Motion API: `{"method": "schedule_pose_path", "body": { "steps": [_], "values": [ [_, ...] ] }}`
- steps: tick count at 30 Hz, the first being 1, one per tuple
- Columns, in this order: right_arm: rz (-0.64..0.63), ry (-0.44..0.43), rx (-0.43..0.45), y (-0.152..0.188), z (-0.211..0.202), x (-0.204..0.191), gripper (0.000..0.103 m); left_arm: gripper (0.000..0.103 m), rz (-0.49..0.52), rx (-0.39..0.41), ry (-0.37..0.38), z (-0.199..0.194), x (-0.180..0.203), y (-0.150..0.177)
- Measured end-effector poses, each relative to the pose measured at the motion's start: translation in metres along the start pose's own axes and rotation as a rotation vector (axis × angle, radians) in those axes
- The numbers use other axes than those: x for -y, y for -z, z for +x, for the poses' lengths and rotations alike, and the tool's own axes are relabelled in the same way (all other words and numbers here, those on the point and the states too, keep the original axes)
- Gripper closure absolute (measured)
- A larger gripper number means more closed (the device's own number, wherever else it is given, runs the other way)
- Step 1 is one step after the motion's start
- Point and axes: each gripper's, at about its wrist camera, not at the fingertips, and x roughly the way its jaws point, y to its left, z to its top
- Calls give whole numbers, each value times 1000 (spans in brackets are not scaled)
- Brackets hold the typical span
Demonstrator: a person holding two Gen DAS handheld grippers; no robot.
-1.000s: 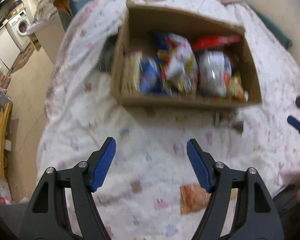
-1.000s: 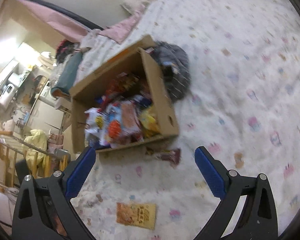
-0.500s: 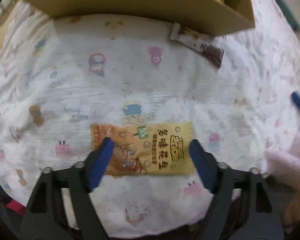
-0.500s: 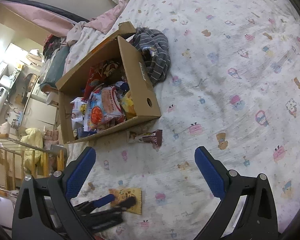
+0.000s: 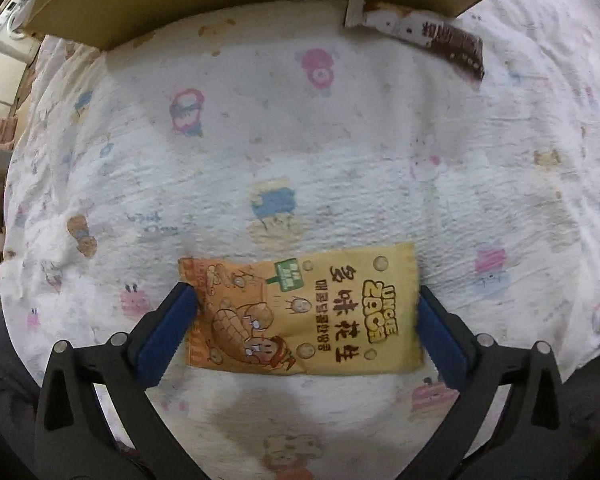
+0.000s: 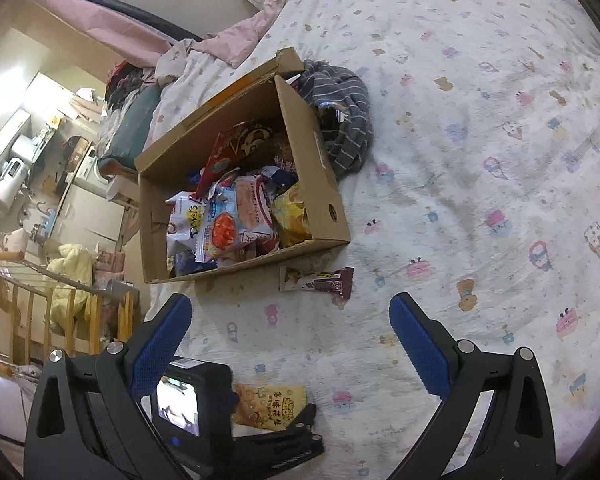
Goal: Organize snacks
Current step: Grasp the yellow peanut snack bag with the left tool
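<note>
orange peanut packet | flat on bedsheet | near snack box

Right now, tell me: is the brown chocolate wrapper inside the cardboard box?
No, the chocolate wrapper lies on the bedsheet just outside the cardboard box.

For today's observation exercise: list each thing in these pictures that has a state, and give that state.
Left tool: open, straddling the peanut packet.
Right tool: open, empty.
Peanut packet: sealed, flat on the bedsheet.
Cardboard box: open, full of snacks.
Chocolate bar: wrapped, beside the box.
</note>
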Motion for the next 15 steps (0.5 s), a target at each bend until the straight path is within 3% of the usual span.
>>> {"method": "schedule_pose_path", "body": {
  "steps": [4,8,9,12,15],
  "values": [
    [0,26,-10,1,4,4,2,2,-20,4,85,3,-7,0],
    [19,49,-14,2,6,11,2,26,25,31,114,-9,-16,9],
    [22,52,-15,2,6,12,2,41,33,37,121,-14,-20,9],
    [36,54,-36,2,13,15,2,62,69,34,162,-27,-31,10],
    [36,75,-64,4,24,15,2,78,106,52,173,-44,-38,5]
  ]
}}
